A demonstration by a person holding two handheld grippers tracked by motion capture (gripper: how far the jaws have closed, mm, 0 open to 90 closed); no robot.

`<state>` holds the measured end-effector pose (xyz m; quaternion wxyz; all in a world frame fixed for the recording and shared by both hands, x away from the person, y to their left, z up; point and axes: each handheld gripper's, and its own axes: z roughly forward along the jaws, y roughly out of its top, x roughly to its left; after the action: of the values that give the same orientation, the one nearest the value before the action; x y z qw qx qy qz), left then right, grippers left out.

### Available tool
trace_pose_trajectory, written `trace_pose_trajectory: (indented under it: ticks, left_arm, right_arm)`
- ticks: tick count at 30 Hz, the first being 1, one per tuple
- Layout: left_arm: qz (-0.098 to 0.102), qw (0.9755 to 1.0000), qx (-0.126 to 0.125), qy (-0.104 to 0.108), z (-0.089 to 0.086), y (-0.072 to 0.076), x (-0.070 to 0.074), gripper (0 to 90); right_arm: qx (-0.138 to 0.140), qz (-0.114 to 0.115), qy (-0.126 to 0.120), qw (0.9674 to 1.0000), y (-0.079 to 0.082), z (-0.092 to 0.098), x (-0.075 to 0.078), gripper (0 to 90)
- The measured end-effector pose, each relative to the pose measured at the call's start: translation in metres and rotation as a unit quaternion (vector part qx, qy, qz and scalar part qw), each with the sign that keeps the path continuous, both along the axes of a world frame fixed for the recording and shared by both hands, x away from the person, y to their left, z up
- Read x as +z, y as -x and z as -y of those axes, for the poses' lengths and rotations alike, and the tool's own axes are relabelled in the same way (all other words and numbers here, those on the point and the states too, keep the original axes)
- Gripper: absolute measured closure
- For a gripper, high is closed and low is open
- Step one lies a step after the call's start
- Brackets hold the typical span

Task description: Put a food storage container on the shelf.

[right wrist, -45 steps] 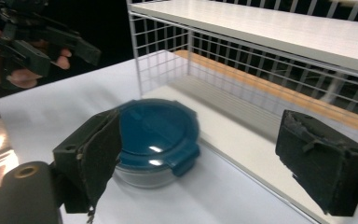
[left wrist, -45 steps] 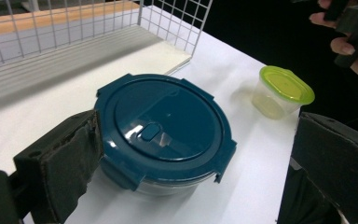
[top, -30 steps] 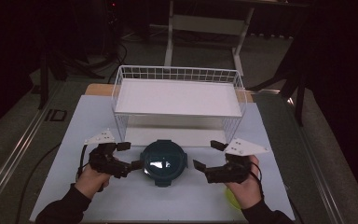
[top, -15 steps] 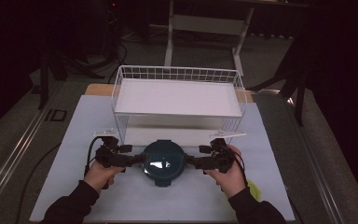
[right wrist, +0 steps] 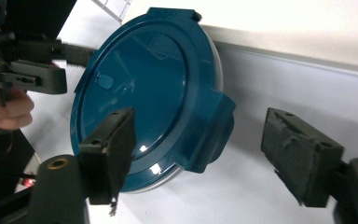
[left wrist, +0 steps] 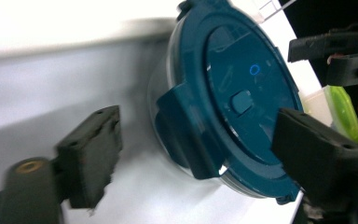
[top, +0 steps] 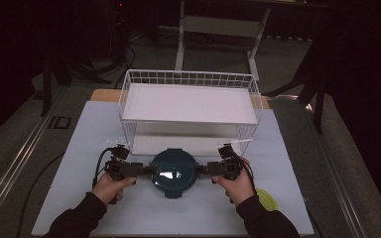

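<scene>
A round clear container with a dark teal lid [top: 173, 172] stands on the white table mat, just in front of the wire basket. My left gripper [top: 146, 170] lies level at its left side. In the left gripper view the jaws [left wrist: 205, 154] straddle the lid's side latch flap [left wrist: 186, 135] without pressing on it. My right gripper [top: 204, 170] mirrors this at the right side, its jaws [right wrist: 205, 149] either side of the other latch flap [right wrist: 209, 135] with gaps showing. Both pairs of jaws have just been closing and stand open around the flaps.
A white wire basket [top: 188, 79] with a white shelf board stands close behind the container. A yellow-green lid-like object [top: 267, 198] lies on the mat by the right forearm. The white mat's [top: 287, 148] edges meet grey floor on both sides.
Both hands came down and inward from either side of the container. Their jaws now sit level against its left and right latch flaps and are narrower than before.
</scene>
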<state>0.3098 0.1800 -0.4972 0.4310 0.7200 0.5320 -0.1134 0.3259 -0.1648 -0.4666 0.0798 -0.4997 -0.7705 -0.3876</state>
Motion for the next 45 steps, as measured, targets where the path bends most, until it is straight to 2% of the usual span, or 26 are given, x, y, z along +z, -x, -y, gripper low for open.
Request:
trace_pose_trajectory:
  ticks: [2, 10, 19, 25, 30, 31, 32, 34, 42, 45]
  left_arm:
    - [-0.014, 0.9999, 0.009, 0.0, -0.001, -0.001, -0.002, 22.0]
    - [-0.059, 0.9981, 0.009, 0.014, -0.002, -0.004, -0.01, 34.8]
    - [-0.077, 0.9961, 0.004, 0.043, -0.003, -0.007, -0.01, 51.5]
    - [-0.084, 0.9951, 0.007, 0.051, -0.003, -0.008, -0.011, 53.2]
    - [-0.086, 0.995, 0.007, 0.05, -0.003, -0.008, -0.011, 53.4]
    - [-0.084, 0.9953, 0.008, 0.048, -0.002, -0.007, -0.01, 53.3]
    - [-0.082, 0.9956, 0.008, 0.045, -0.002, -0.007, -0.01, 53.2]
    - [-0.08, 0.9959, 0.009, 0.04, 0.0, -0.007, -0.009, 52.8]
    - [-0.083, 0.9955, 0.0, 0.045, -0.002, -0.009, -0.01, 53.1]
    - [-0.089, 0.9951, -0.003, 0.044, -0.002, -0.01, -0.01, 53.4]
  right_arm:
    - [-0.002, -0.007, 0.001, 1.0, -0.002, 0.0, -0.003, 27.2]
    - [-0.009, -0.034, 0.001, 0.9994, -0.008, -0.003, -0.01, 32.6]
    - [-0.022, -0.065, -0.002, 0.9977, -0.012, -0.005, -0.017, 38.7]
    - [-0.024, -0.089, -0.01, 0.9957, -0.014, -0.004, -0.022, 40.9]
    - [-0.026, -0.109, -0.017, 0.9936, -0.014, -0.005, -0.023, 43.1]
    - [-0.03, -0.116, -0.021, 0.9926, -0.014, -0.005, -0.023, 45.8]
    - [-0.035, -0.131, -0.035, 0.9902, -0.014, -0.004, -0.024, 48.0]
    - [-0.037, -0.14, -0.038, 0.9888, -0.014, -0.003, -0.025, 47.8]
    - [-0.042, -0.192, -0.079, 0.9772, -0.02, 0.003, -0.034, 50.8]
    - [-0.037, -0.2, -0.084, 0.9756, -0.022, 0.004, -0.035, 51.3]
